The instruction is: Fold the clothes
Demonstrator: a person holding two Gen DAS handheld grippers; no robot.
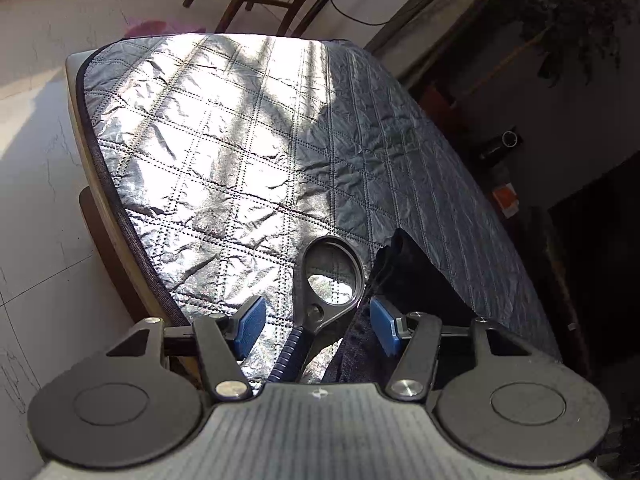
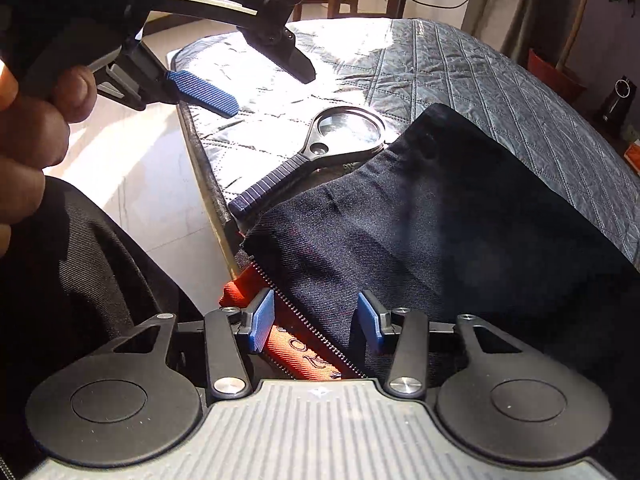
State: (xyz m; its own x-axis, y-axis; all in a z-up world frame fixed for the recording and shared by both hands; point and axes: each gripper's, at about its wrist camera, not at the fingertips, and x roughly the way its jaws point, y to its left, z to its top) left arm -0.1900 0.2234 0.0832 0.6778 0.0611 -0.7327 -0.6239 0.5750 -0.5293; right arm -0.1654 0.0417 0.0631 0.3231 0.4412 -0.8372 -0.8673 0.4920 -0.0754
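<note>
Denim garment (image 2: 420,220) lies soft and limp on the quilted table (image 2: 500,72), near a magnifying glass (image 2: 340,136). Both claws, left gripper (image 1: 318,326) and right gripper (image 2: 316,320), gape empty. The near zipper edge (image 2: 304,320) likely grips best.

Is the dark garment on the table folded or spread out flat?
Folded: the dark garment lies as a compact doubled panel on the quilted table cover, its zipper edge showing orange lining near the front.

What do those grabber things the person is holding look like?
Each tool is black, with two round discs, silver screws and a ribbed grey plate at the back. The left tool and right tool both end in ridged blue pads.
</note>
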